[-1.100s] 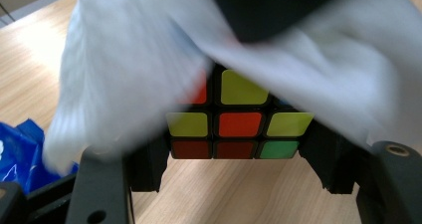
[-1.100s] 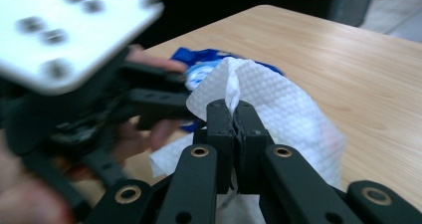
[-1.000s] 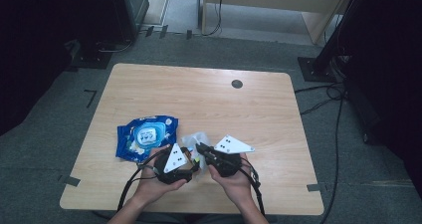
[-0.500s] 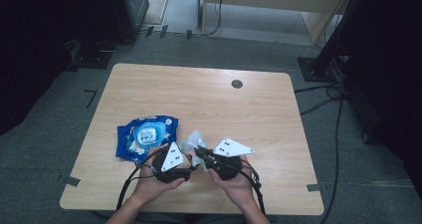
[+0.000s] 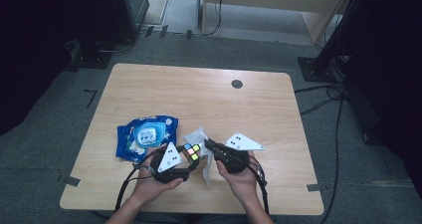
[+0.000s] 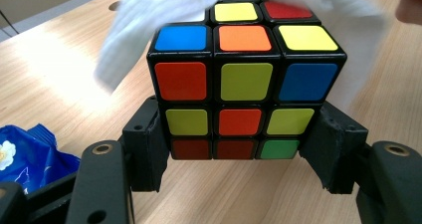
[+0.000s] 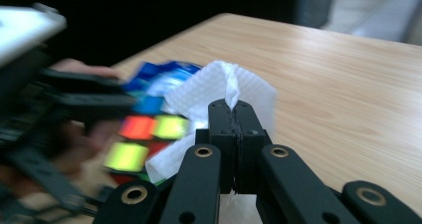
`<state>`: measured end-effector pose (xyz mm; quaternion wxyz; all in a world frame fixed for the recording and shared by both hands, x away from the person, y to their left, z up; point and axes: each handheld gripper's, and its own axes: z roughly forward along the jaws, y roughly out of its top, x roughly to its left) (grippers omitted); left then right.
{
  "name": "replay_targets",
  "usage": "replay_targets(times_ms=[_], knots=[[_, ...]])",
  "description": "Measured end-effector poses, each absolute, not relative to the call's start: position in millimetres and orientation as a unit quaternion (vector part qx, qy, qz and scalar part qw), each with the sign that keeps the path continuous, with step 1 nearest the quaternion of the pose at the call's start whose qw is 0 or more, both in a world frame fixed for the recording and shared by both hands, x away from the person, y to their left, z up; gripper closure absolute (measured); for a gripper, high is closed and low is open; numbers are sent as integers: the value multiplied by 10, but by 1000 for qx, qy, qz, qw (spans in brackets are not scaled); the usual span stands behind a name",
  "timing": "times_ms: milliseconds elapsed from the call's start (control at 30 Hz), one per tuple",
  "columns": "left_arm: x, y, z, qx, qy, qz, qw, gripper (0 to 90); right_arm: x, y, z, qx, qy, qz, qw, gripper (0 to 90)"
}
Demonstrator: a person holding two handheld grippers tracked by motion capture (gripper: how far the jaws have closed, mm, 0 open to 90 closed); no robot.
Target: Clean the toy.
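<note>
Left claw (image 6: 239, 154) grips cube (image 6: 244, 84) — wipe (image 7: 219, 92) pinched.

both grippers black w/ brass-ringed screw holes on jaw arms; left gripper (image 5: 185, 160) & right gripper (image 5: 211, 145) each carry a white 3-cornered plate w/ dark dots, black cables trailing; forearms bare, no sleeves

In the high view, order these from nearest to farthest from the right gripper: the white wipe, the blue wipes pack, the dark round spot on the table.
From the right gripper:
1. White wipe, pinched in its jaws.
2. Blue wipes pack, to the left.
3. Dark round spot, at the far edge.
</note>
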<state>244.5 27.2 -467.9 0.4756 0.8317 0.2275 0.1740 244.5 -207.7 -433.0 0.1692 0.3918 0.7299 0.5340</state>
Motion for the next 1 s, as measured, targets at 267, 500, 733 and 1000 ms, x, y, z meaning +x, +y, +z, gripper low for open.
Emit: replay_targets(times_ms=[267, 500, 733, 1000], knots=[[2478, 344, -4698, 832, 227, 176, 475, 347, 2561, -2236, -4586, 429, 742, 476, 199, 900], [2484, 367, -4690, 830, 230, 170, 480, 347, 2639, -2249, -4799, 445, 753, 445, 192, 900], [2489, 385, -4682, 827, 232, 170, 482, 347, 2684, -2277, -4955, 457, 757, 434, 171, 899], [2496, 396, -4676, 825, 235, 170, 484, 347, 2689, -2310, -4963, 461, 755, 434, 172, 898]])
